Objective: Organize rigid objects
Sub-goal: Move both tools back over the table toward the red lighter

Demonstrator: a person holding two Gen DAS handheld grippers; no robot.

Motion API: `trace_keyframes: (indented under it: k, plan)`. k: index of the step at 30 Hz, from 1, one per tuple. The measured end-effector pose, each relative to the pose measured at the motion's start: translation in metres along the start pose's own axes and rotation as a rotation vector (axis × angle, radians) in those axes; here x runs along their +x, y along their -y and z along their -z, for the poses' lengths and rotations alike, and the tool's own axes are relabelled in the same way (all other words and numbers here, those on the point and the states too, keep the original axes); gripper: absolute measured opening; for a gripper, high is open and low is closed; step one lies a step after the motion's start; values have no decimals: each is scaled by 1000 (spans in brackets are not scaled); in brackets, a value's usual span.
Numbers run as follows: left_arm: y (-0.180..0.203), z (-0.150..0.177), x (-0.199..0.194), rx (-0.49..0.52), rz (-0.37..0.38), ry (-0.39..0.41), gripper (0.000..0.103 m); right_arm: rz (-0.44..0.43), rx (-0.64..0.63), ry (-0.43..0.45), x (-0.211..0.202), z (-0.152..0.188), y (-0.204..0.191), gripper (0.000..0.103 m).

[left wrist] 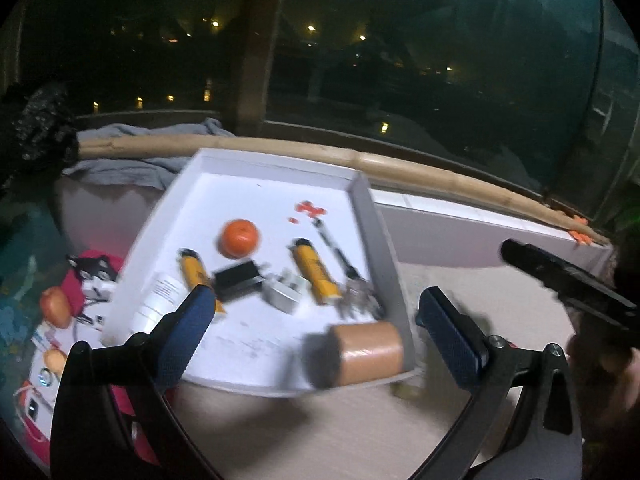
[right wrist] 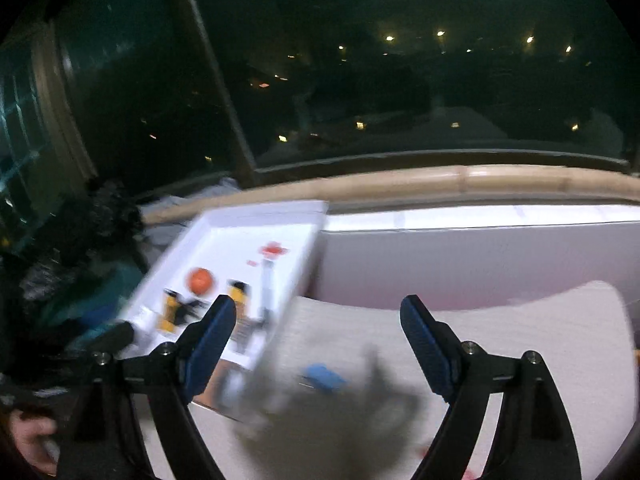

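I read the left tool (left wrist: 316, 320) as spread wide, its blue-padded fingers (left wrist: 188, 332) apart with nothing between them, positioned over the near edge of the white tray (left wrist: 368, 208) on the pale counter (left wrist: 480, 300). Inside the tray I see an orange fruit (left wrist: 239, 238) toward the middle, two yellow cylinders (left wrist: 316, 272) (left wrist: 196, 274) lying to its right and left, a black block (left wrist: 236, 278) and a grey adapter (left wrist: 285, 290) between them, a pen (left wrist: 334, 246) along the right wall, a white tube (left wrist: 160, 300) by the left wall, and a tan cylinder with a dark end (left wrist: 360, 354) at the near right corner. The right tool (right wrist: 318, 344) is likewise spread wide and holds nothing; it hangs above the counter just right of the tray (right wrist: 256, 216). A small blue object (right wrist: 324, 376) lies on the counter between its fingers (right wrist: 210, 344), inside a dark blurred shadow; I cannot tell what it is. Both views are motion-blurred. A white box wall (right wrist: 460, 260) stands at the far side of the counter, and a dark window (right wrist: 400, 80) lies beyond.
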State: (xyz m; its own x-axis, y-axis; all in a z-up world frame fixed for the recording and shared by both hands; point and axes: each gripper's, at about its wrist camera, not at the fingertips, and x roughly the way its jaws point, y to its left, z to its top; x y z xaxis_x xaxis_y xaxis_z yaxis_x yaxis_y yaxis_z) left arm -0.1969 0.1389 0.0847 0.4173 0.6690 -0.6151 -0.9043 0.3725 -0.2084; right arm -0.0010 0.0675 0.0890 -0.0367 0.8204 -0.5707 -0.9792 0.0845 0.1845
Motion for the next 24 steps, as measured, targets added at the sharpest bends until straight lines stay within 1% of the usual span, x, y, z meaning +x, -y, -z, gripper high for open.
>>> trace_keyframes:
  k: [2, 3, 5, 8, 10, 13, 16, 18, 20, 22, 24]
  plan:
    - [7, 7, 1, 10, 25, -20, 103, 52, -45, -15, 2, 7, 9, 85]
    - [10, 12, 1, 20, 33, -32, 103, 60, -72, -30, 4, 12, 13, 85]
    - [16, 23, 2, 41, 49, -57, 103, 45, -107, -72, 9, 20, 18, 84]
    - [24, 48, 5, 48, 90, -101, 103, 27, -124, -120, 16, 33, 26, 84]
    - [29, 63, 8, 48, 114, -131, 103, 7, -115, -137, 21, 37, 30, 82]
    - [32, 77, 12, 53, 119, -162, 103, -39, -68, -143, 26, 33, 34, 80]
    - [29, 81, 5, 41, 122, -148, 103, -101, 63, -111, 16, 17, 57, 80]
    - [22, 82, -4, 15, 128, -127, 103, -138, 152, -60, 0, 0, 79, 80]
    - [14, 83, -9, -9, 125, -118, 103, -167, 213, -1, -21, -15, 101, 81]
    - [8, 86, -11, -24, 116, -114, 103, -170, 246, 48, -40, -25, 117, 81]
    - [5, 91, -11, -26, 97, -115, 103, -145, 224, 70, -52, -31, 123, 81]
